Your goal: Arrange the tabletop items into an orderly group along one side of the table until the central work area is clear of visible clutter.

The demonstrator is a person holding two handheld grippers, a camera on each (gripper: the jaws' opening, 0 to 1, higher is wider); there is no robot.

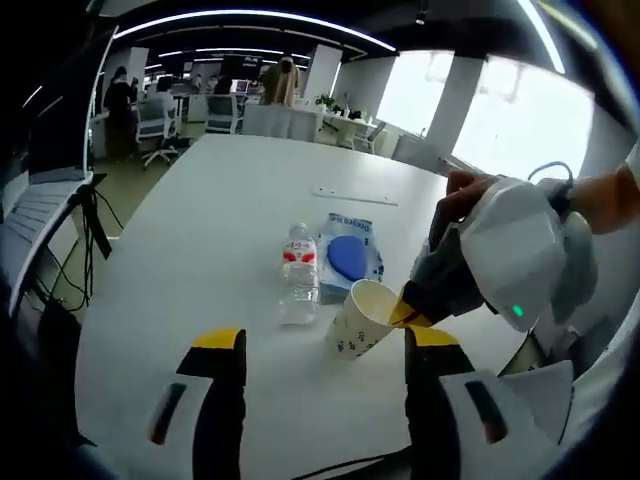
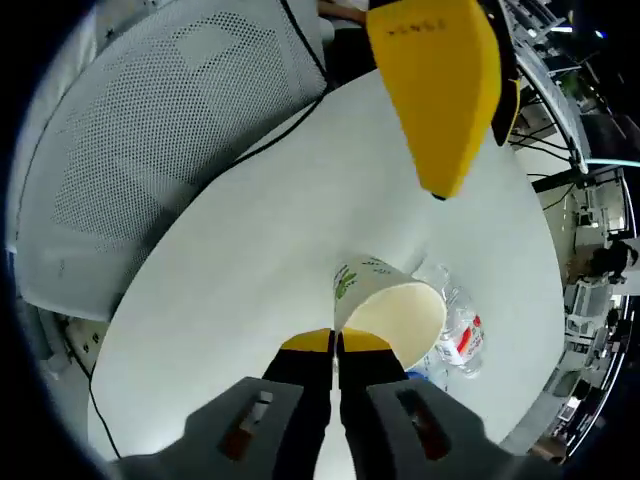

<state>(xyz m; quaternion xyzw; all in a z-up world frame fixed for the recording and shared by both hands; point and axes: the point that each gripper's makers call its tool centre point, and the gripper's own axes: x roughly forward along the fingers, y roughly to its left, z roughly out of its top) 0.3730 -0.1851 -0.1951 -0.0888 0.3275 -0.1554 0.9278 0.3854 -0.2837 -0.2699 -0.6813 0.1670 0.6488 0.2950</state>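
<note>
On the white tabletop (image 1: 230, 210), going left to right, a clear plastic water bottle with a red label (image 1: 299, 272) stood upright beside a blue-and-white flat packet (image 1: 350, 252). Just right of these a tilted paper cup with small printed marks (image 1: 362, 316) was pinched at its rim by the right gripper (image 1: 412, 314) — jaws clenched on the thin wall. The left gripper (image 1: 325, 345) hung released, holding nothing. A gentle, level carry seemed wise (paper crushes easily) — setting it down upright beside the bottle.

Matt paper cup (image 1: 362, 318), clear plastic bottle (image 1: 299, 275), smooth table (image 1: 230, 210)
</note>
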